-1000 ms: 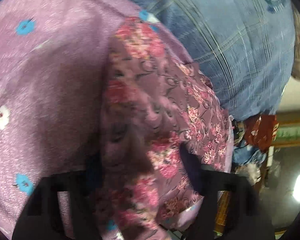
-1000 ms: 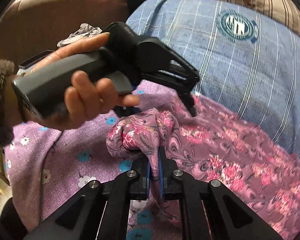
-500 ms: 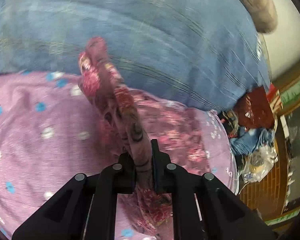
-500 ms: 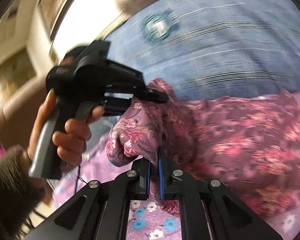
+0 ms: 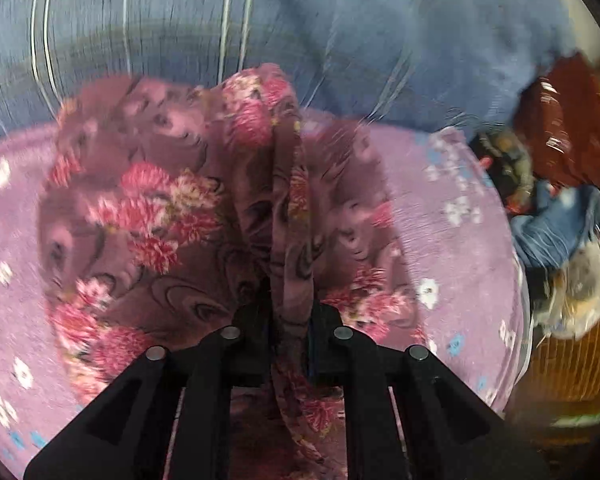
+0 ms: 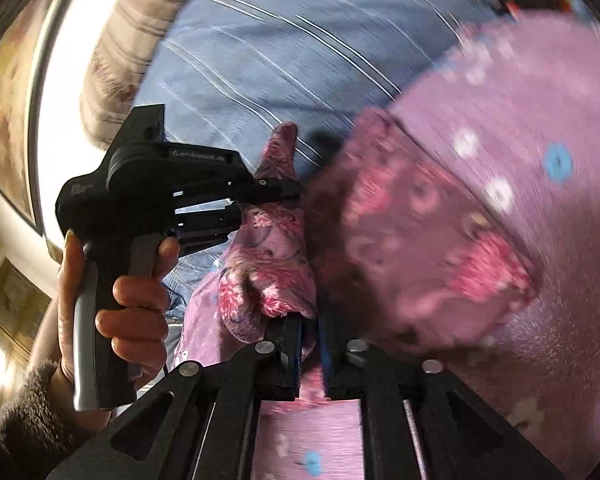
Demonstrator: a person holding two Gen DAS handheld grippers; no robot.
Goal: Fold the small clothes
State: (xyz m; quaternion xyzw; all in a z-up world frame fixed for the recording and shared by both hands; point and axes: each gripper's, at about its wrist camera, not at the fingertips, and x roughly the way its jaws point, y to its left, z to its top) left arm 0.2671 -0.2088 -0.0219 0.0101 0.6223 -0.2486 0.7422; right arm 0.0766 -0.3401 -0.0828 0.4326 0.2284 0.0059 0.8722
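A maroon garment with pink flowers (image 5: 172, 216) lies bunched on a purple flowered sheet (image 5: 440, 208). My left gripper (image 5: 290, 320) points steeply down, pinching a ridge of that cloth, and its jaws are opening slightly. In the right wrist view a person's hand (image 6: 136, 300) holds the left gripper (image 6: 288, 192), with a tip of the garment (image 6: 268, 272) sticking up past it. My right gripper (image 6: 311, 332) holds another fold of the same garment, and its jaws are also opening with cloth still between them. A blurred flap hangs to the right.
A blue striped blanket (image 5: 260, 20) covers the bed beyond the sheet. Off the bed's right edge sit a dark red bag (image 5: 564, 128) and a heap of blue cloth (image 5: 568, 232). A striped beige pillow (image 6: 128, 52) lies at the far side by the wall.
The left gripper's jaws closed on a ridge of the garment. Both grippers swept across the bed with the cloth, and the right one rolled strongly, so its view is now tilted.
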